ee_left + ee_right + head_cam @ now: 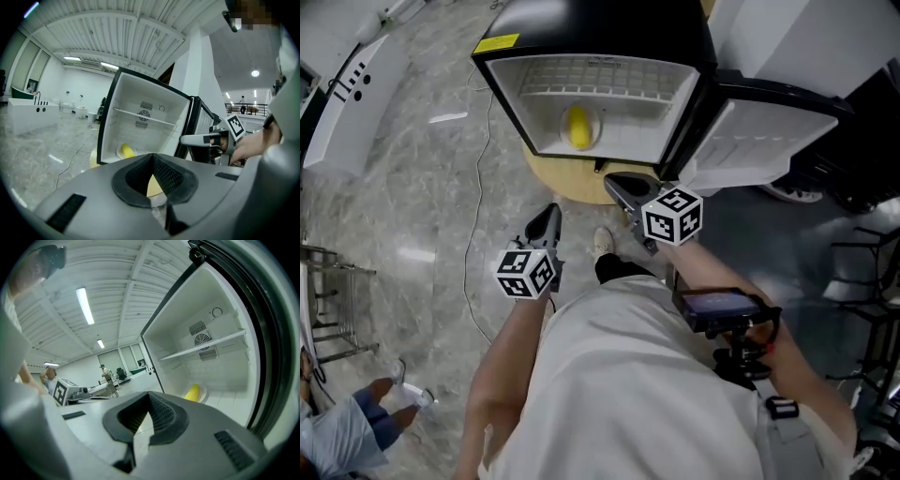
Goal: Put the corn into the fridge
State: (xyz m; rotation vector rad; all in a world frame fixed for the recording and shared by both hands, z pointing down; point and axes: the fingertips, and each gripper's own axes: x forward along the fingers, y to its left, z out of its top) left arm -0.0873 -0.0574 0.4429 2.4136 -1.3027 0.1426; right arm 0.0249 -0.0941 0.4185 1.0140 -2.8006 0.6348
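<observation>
Two grippers, one corn inside fridge

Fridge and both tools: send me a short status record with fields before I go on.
fridge: open, door swung to the right
corn: inside the fridge, on a white plate at the bottom
shelf: above the corn
left tool: shut, holding nothing, outside the fridge
right tool: shut, holding nothing, near the fridge's lower front edge
task: corn appears to be in place; door not yet closed
</observation>
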